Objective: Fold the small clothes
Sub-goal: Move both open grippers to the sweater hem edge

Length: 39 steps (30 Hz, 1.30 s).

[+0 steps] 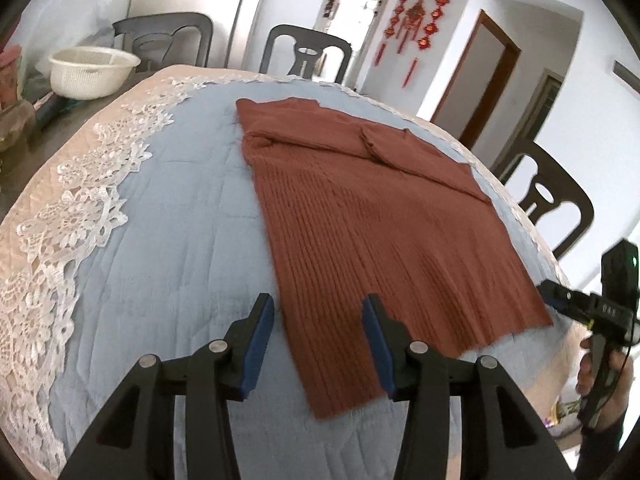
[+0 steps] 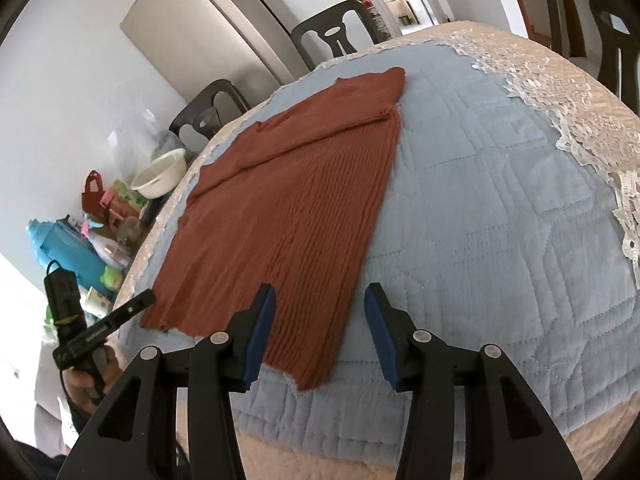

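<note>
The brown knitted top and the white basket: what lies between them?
Only blue quilt and its lace edge, seen in the left wrist view, between top and basket.

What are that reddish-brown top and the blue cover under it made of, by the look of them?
The reddish-brown top looks like a soft, matte ribbed knit: fine lengthwise ridges run down it. The blue cover looks like padded, quilted cloth, with stitched lines and a slightly plush surface. The fibres cannot be told.
</note>
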### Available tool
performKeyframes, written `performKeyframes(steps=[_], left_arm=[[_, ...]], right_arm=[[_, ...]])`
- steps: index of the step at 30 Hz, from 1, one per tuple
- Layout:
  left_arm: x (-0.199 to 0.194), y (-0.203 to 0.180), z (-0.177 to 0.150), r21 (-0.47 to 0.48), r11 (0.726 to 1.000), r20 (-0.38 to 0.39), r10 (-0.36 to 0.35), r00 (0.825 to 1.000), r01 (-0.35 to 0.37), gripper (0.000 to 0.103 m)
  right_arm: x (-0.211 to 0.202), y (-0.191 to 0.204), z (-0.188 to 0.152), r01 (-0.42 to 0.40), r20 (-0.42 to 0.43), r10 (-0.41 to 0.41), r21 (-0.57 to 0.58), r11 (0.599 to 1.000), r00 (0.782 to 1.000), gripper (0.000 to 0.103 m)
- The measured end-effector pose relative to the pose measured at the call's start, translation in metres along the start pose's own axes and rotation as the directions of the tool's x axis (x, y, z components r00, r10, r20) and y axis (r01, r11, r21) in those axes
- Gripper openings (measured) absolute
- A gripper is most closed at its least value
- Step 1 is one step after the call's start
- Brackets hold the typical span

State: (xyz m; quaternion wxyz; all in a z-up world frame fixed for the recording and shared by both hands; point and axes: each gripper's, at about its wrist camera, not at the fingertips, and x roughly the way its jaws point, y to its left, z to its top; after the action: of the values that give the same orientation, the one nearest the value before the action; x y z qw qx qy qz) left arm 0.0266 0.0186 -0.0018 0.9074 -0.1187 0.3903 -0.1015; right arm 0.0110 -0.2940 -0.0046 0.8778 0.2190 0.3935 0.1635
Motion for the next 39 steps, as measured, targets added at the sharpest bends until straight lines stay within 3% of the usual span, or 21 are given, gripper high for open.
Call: performKeyframes(steps=[6,13,19,27,32,39], left_arm=[[0.005,0.001,0.000,-0.075,0.997,0.018,-0.031,0.999,0.033,0.049],[-0.007,-0.006,-0.018,-0.088,0.985,0.018,-0.144,0.989,0.145,0.049],[-0.005,-0.007,-0.017,-0.110,0.980,0.015,-0.166,0.986,0.167,0.049],[0.000,-0.019,-0.014,-0.074,0.995,0.016,-0.072,0.997,0.073,0.048],[0.001,-0.025,-0.014,-0.022,1.000,0.008,0.009,1.000,-0.009,0.034],[0.000,-0.022,-0.014,-0.005,0.999,0.000,0.038,0.999,-0.038,0.024]], right_arm=[[0.009,-0.005,0.006,-0.017,0.049,0.015,0.057,0.998,0.999,0.048],[0.004,-0.001,-0.008,-0.115,0.003,0.115,0.077,0.990,0.993,0.048],[0.004,0.005,-0.015,-0.123,-0.014,0.124,0.060,0.991,0.992,0.048],[0.008,0.006,-0.013,-0.112,-0.005,0.112,0.053,0.992,0.994,0.044],[0.008,0.003,-0.014,-0.091,-0.009,0.092,0.057,0.994,0.996,0.027],[0.009,0.007,-0.016,-0.079,-0.023,0.079,0.025,0.997,0.997,0.021]])
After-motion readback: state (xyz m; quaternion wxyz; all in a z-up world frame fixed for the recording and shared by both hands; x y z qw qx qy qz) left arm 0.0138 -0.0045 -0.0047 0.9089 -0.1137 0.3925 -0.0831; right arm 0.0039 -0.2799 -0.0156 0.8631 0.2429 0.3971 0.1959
